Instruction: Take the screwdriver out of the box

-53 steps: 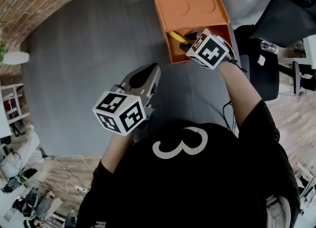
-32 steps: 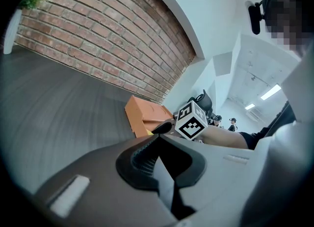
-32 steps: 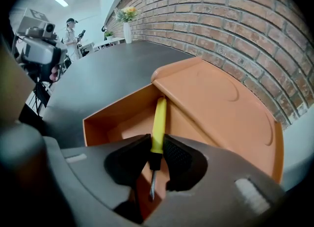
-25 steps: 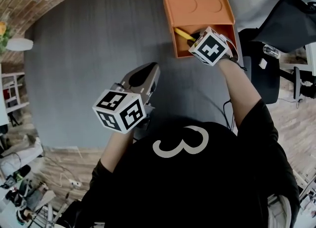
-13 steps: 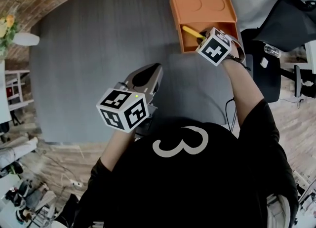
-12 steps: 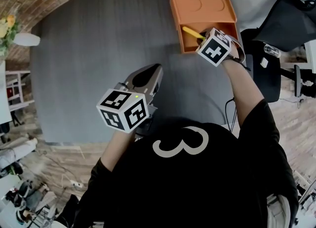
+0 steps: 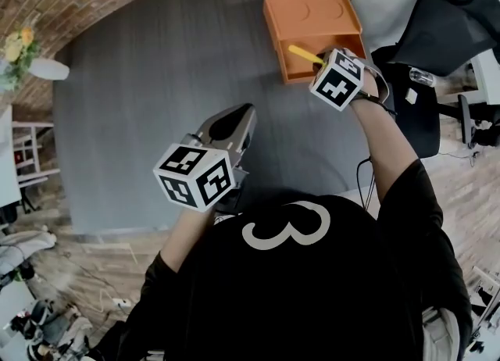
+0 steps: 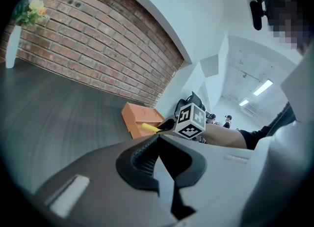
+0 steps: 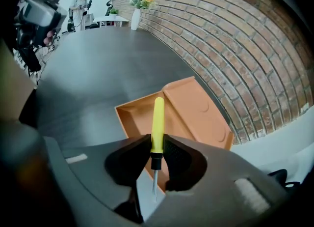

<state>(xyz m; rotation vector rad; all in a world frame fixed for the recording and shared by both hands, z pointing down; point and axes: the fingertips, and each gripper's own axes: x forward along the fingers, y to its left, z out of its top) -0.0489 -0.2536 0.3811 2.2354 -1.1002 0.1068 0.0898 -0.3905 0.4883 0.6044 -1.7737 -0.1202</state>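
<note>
my right gripper (image 9: 156,147) is clamped on the screwdriver (image 9: 157,118), the pads pinching the low end of its yellow handle and the metal shaft pointing back toward me. the handle sticks out over the open orange box (image 9: 196,104) at the far right of the grey table (image 7: 141,86). my left gripper (image 8: 158,140) hangs near me, jaws together, nothing between them.

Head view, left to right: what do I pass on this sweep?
Vase of flowers → left claw → orange box → black office chair. The right claw, gripping the yellow screwdriver, overlaps the box, so it is left unplaced.
</note>
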